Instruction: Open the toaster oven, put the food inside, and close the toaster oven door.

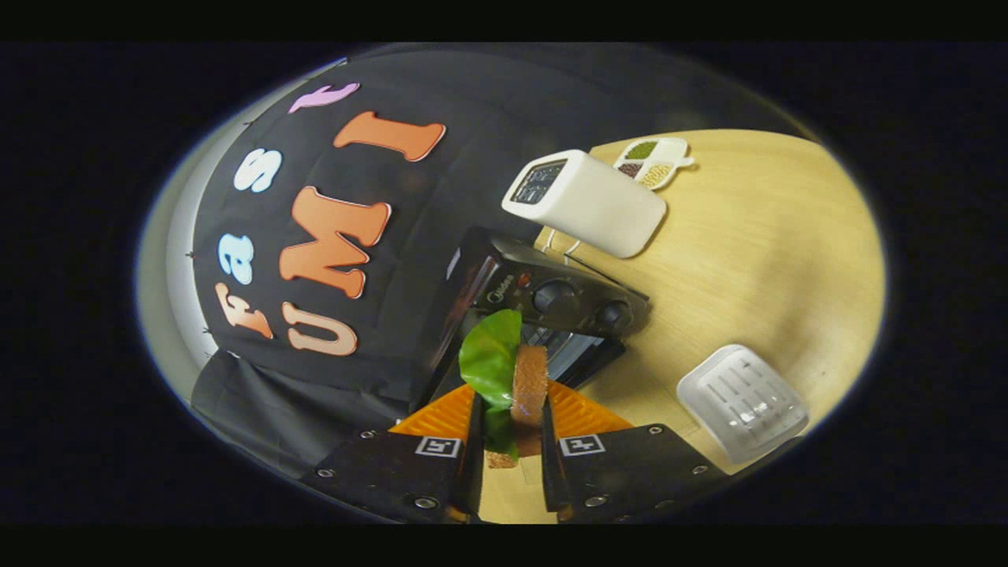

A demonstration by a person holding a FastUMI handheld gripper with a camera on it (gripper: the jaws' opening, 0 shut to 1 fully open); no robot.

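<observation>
Tongs [510, 413] clamped on sandwich [528, 386], both fingers [587, 409] pressing its sides. Sandwich stood on edge between them, green lettuce leaf [490, 354] sticking out past brown bread. Black toaster oven [543, 303] sat just ahead of fingers on wooden surface [756, 252], two knobs [555, 298] showing. White toaster [587, 201] stood beyond oven. Small divided dish [652, 161] of grains lay behind that. White ridged tray [742, 402] lay well apart from oven, beside tongs.

You see white boxy appliance [587, 201] on wooden table [756, 260], divided dish of grains [652, 161] just beyond it, white ribbed tray [742, 402] well apart, near table edge.
</observation>
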